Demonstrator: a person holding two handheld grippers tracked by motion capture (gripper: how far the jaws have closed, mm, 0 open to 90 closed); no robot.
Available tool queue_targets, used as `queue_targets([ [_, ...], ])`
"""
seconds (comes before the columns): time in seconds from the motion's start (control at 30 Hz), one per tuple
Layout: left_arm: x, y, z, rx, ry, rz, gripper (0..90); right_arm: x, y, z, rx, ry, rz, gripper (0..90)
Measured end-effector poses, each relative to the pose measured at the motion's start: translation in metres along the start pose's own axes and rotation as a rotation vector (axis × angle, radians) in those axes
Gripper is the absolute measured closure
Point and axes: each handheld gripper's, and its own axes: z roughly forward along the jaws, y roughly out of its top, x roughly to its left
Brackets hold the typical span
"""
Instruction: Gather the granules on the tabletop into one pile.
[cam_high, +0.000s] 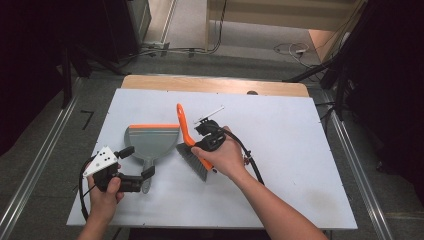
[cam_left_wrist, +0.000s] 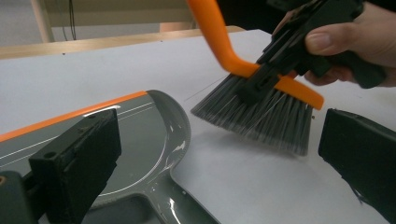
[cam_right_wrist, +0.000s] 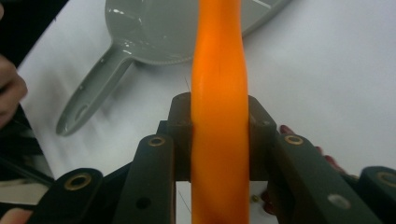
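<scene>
- As the person leaned over the white desk (cam_high: 280, 165), the high view showed the right gripper (cam_high: 204, 134) with its fingers clamped on the orange handle of a small brush (cam_high: 187, 145), the grey bristles resting on the desk just right of the grey dustpan (cam_high: 151, 140). The left gripper (cam_high: 136, 162), held in the left hand (cam_high: 107, 192), lay low at the pan's handle with its fingers apart, one on each side of it and, as far as could be judged, not gripping.
- While the left gripper view looked along its own two black fingers (cam_left_wrist: 77, 163), spread wide, the dustpan (cam_left_wrist: 154, 140) lay between and beneath them, its orange lip running off to the left. The brush (cam_left_wrist: 261, 109) stood beyond, tilted, bristles splayed on the desk near the pan's rounded back wall rather than its lip.
- When seen from the right gripper view, the orange handle (cam_right_wrist: 219, 112) ran straight up between the closed fingers (cam_right_wrist: 259, 140), with the dustpan handle (cam_right_wrist: 93, 98) lying loose on the desk behind.
- With the pan unheld, a sweep toward it could likely shove it along the desk, and the smooth, tapered handle might twist in the clamp under bristle pressure.
</scene>
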Motion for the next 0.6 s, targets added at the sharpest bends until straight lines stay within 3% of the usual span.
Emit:
queue_targets([
  [0.23, 0.001, 0.000, -0.001, 0.004, 0.003, -0.003, 0.0, -0.028, -0.001, 0.011, -0.010, -0.082, 0.073, 68.5],
  [0.6, -0.001, -0.001, 0.001, 0.011, -0.001, 0.002, 0.0, -0.053, -0.014, 0.001, -0.017, -0.112, 0.143, 67.2],
])
